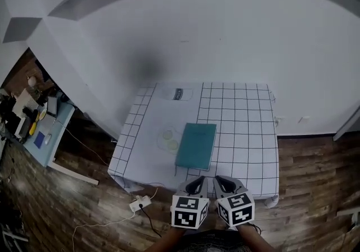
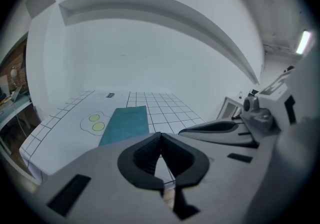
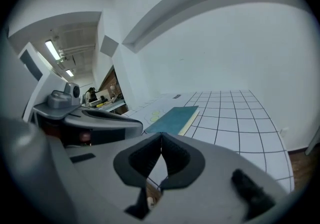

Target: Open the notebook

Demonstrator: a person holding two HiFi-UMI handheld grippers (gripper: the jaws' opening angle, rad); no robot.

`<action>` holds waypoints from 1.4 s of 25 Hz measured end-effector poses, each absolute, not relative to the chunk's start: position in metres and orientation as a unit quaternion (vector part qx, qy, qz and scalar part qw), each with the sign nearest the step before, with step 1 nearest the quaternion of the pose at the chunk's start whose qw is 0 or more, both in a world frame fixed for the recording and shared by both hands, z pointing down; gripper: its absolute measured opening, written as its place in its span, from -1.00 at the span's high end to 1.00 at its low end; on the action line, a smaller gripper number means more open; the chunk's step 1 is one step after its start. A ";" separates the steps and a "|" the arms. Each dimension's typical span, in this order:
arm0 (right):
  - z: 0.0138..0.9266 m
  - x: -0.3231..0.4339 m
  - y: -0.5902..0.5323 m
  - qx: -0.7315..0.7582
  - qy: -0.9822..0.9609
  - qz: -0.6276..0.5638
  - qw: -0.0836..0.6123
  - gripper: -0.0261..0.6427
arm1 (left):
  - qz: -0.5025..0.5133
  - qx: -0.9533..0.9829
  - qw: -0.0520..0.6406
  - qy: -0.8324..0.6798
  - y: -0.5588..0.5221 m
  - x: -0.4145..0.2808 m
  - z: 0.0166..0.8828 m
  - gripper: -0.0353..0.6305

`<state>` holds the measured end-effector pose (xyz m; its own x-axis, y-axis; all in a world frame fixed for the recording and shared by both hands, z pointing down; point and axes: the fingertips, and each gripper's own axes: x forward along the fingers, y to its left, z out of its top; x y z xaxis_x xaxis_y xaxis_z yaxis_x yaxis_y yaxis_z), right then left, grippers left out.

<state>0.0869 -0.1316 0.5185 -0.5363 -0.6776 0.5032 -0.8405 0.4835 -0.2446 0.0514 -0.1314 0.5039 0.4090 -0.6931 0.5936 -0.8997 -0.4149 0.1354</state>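
A teal notebook (image 1: 196, 145) lies closed and flat near the middle of the grid-patterned table (image 1: 242, 127); its page edges show on the right side in the right gripper view (image 3: 172, 119). The notebook (image 2: 125, 124) lies ahead of the left gripper too. My left gripper (image 1: 197, 183) and right gripper (image 1: 223, 182) hover side by side at the table's near edge, short of the notebook. The jaws of both are shut, tips touching, with nothing between them (image 2: 160, 136) (image 3: 161, 137).
A drawing of two yellow-green circles (image 1: 170, 138) lies left of the notebook, a small printed label (image 1: 178, 94) at the table's far side. A power strip with cables (image 1: 140, 204) lies on the wooden floor. A cluttered desk (image 1: 39, 127) stands at the left.
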 end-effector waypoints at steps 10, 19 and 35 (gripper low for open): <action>0.559 0.065 -0.163 0.538 -0.767 0.327 0.123 0.88 | 0.246 0.841 0.224 -0.428 -0.164 0.003 0.514 0.86; 0.589 0.055 -0.183 0.594 -0.703 0.384 0.075 0.58 | 0.259 0.857 0.214 -0.390 -0.179 -0.038 0.523 0.86; 0.611 0.061 -0.200 0.627 -0.650 0.413 0.118 0.49 | 0.269 0.884 0.190 -0.333 -0.202 -0.037 0.530 0.86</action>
